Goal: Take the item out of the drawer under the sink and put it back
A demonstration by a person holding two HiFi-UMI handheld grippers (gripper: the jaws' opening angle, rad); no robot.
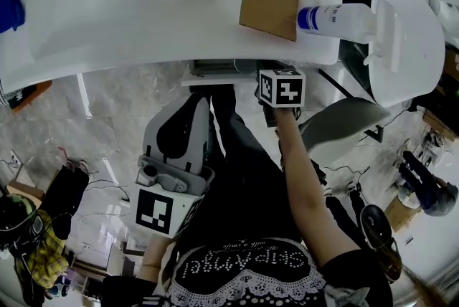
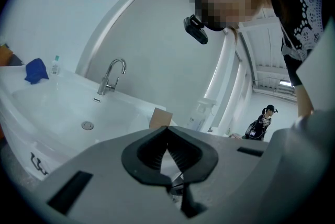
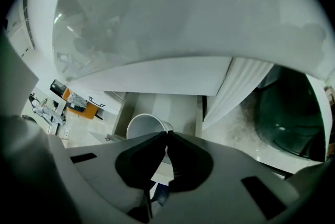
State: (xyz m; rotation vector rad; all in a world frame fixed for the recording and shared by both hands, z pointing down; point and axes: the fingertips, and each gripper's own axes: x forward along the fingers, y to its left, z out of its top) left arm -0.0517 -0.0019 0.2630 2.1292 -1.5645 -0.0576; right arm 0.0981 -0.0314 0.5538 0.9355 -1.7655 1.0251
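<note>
Cannot see the item in any view; probably lies in the drawer under the sink [image 1: 143, 19], at 12 o'clock. Holds nothing in the right gripper [image 3: 167, 134], clenched at 1 o'clock just below the sink rim; holds nothing in the left gripper [image 2: 167, 127] either, clenched at 7 o'clock. Could knock the sink underside while reaching in, or fail to catch the drawer without unclenching first.

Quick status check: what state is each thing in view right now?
Left gripper: shut, empty.
Right gripper: shut, nothing between its jaws.
White plastic bottle with blue cap: lying on its side, capped.
Chrome metal faucet: no water running.
</note>
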